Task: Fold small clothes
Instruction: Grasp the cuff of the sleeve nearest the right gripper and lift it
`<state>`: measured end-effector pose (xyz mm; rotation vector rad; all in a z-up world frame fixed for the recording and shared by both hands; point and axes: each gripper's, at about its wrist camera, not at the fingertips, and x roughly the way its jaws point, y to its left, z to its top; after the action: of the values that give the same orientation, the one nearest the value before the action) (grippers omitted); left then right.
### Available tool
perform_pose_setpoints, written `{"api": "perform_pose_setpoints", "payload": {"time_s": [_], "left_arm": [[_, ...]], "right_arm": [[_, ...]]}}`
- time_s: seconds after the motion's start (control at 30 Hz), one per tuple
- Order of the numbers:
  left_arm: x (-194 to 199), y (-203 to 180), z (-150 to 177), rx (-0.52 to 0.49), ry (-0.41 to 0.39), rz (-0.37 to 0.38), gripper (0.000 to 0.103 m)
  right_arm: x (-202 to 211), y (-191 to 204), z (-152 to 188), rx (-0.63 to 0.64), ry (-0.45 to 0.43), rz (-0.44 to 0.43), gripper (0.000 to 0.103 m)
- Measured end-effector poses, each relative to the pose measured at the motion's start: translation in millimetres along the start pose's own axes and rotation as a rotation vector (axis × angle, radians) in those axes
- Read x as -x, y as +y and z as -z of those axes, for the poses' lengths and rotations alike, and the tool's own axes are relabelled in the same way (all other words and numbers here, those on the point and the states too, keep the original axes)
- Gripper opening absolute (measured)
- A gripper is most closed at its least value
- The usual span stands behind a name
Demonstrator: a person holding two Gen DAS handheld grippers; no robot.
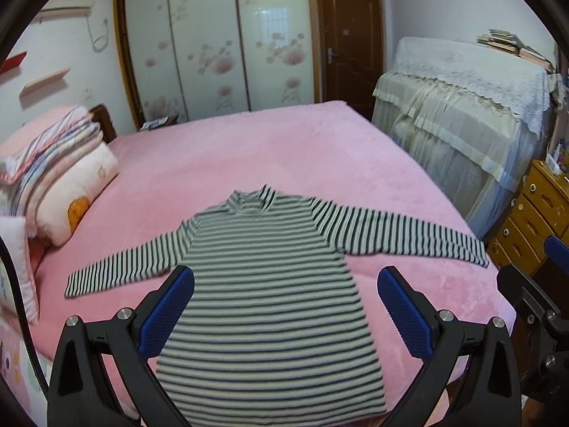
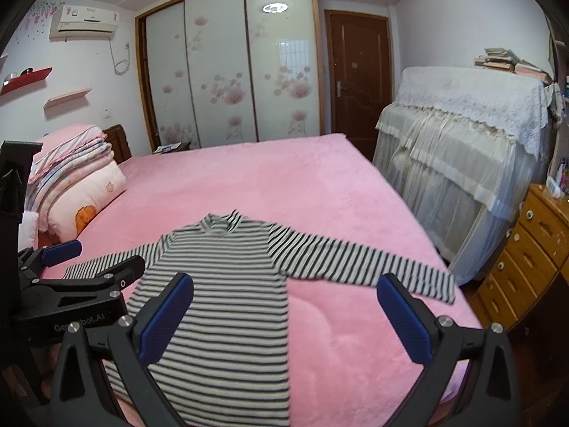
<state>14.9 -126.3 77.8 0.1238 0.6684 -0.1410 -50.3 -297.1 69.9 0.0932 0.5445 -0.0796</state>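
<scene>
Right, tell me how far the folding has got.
Done: the striped shirt lies spread flat on the pink bed, both sleeves out. In hand: nothing; left claw and right claw are both open above it. Left: every fold.

Bedroom ahead of me. Pink bed (image 2: 270, 178) fills middle of frame; stacked quilts and pillows (image 2: 78, 178) at left. Sliding wardrobe (image 2: 231, 67) with pink flower print at top centre, ceiling lamp reflected in its panel. Brown door (image 2: 359, 71) right of it. Air conditioner (image 2: 85, 21) upper left on white wall, two small shelves below. Lace-covered furniture (image 2: 469, 135) at right, books on top. Wooden drawers (image 2: 526, 252) at far right edge.
</scene>
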Motion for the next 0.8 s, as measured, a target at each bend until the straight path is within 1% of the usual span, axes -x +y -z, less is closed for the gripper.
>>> {"api": "perform_pose_setpoints", "payload": {"time_s": [0.2, 0.33, 0.47, 0.63, 0.73, 0.8], "left_arm": [[-17, -36, -30, -0.034, -0.018, 0.043, 0.102], [-44, -69, -47, -0.070, -0.007, 0.075, 0.102], [-73, -105, -60, -0.103, -0.025, 0.071, 0.102], [-115, -147, -64, -0.151, -0.059, 0.074, 0.102], [-143, -175, -64, -0.170, -0.046, 0.105, 0.102], [-163, -189, -62, -0.170, -0.029, 0.120, 0.102]], "right_arm": [[-8, -44, -14, -0.036, -0.023, 0.072, 0.103], [-15, -74, -18, -0.060, -0.036, 0.137, 0.103], [-33, -116, -17, -0.116, -0.029, 0.198, 0.103], [-60, -171, -10, -0.205, 0.001, 0.257, 0.103], [-81, -209, -2, -0.243, 0.015, 0.313, 0.103], [-93, -224, 2, -0.264, 0.028, 0.342, 0.103]]}}
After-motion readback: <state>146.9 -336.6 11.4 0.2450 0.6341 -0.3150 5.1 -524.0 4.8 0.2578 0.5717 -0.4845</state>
